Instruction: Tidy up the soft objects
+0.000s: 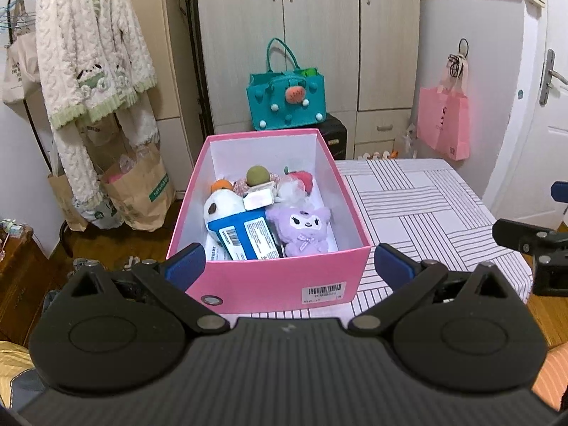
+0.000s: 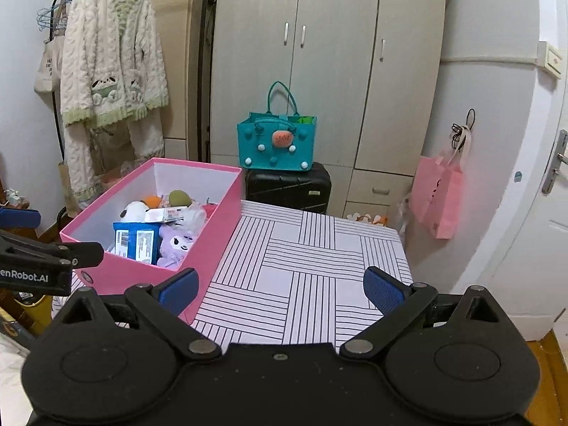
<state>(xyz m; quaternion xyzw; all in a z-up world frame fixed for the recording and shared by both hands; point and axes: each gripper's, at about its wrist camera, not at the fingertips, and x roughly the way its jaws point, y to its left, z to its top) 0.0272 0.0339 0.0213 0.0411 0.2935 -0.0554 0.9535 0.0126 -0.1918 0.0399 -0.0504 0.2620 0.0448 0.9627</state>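
Note:
A pink box (image 1: 284, 277) (image 2: 117, 273) stands on the striped table (image 1: 426, 206) (image 2: 305, 266), at its left side. Inside lie a purple plush (image 1: 301, 227) (image 2: 177, 245), a white plush (image 1: 222, 206), a blue packet (image 1: 245, 236) (image 2: 136, 241) and several small soft toys. My left gripper (image 1: 289, 268) is open, empty, its blue pads astride the box's near wall. My right gripper (image 2: 280, 289) is open and empty over the bare tablecloth, right of the box. Each gripper shows at the edge of the other's view.
Behind the table a teal felt bag (image 1: 285, 101) (image 2: 277, 142) sits on a black suitcase (image 2: 289, 186) before a wardrobe (image 1: 312, 35). A pink bag (image 1: 443, 120) hangs on the right wall. A fluffy robe (image 1: 92, 56) and paper bags (image 1: 138, 191) stand left.

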